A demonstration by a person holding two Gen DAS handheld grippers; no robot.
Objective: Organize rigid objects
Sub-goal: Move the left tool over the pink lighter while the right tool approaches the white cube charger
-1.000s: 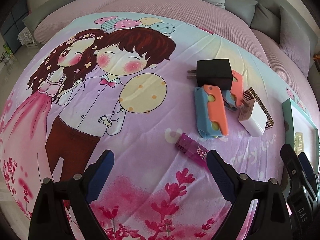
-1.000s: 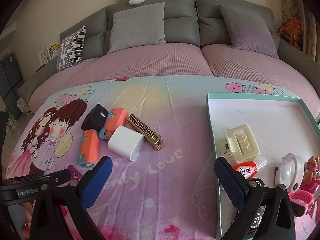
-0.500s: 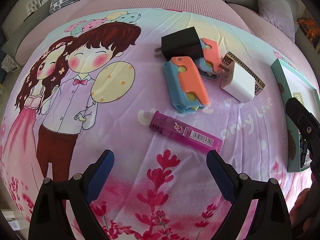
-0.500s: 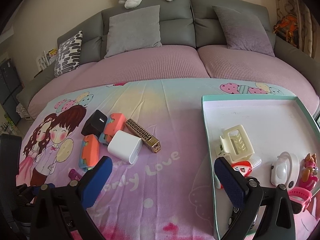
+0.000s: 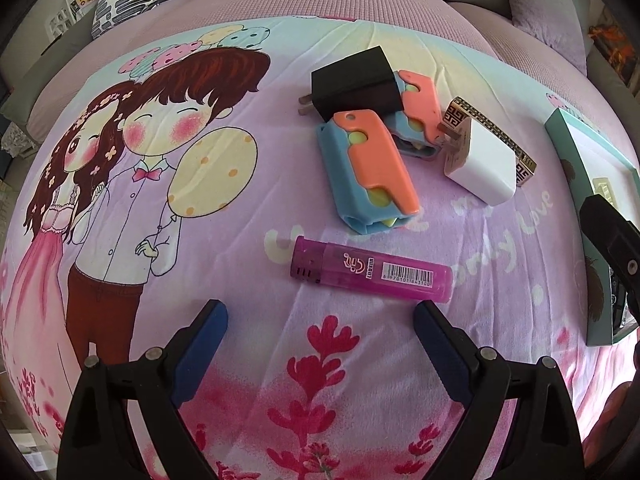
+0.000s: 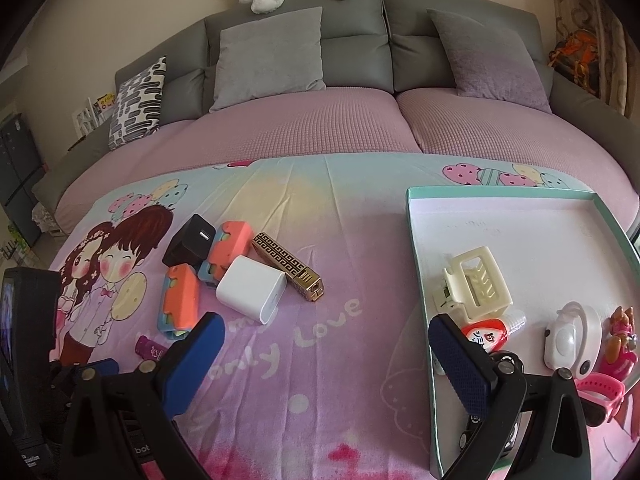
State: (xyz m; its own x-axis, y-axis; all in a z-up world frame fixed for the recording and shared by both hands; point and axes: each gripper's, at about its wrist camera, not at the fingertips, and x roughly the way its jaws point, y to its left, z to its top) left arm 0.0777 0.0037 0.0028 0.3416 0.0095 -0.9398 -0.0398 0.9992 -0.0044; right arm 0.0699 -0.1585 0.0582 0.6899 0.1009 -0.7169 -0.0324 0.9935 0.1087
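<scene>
Left wrist view shows the left gripper [image 5: 320, 320] with jaws wide apart, holding nothing, just before the pink lighter [image 5: 370, 270] lying flat on the printed sheet [image 5: 240, 220]. The right gripper [image 6: 324, 344] is also spread wide and empty, beside the teal tray [image 6: 418, 264].

Grey sofa [image 6: 360, 40], pink cover [image 6: 320, 128], cream wall [image 6: 120, 8], daylight
</scene>
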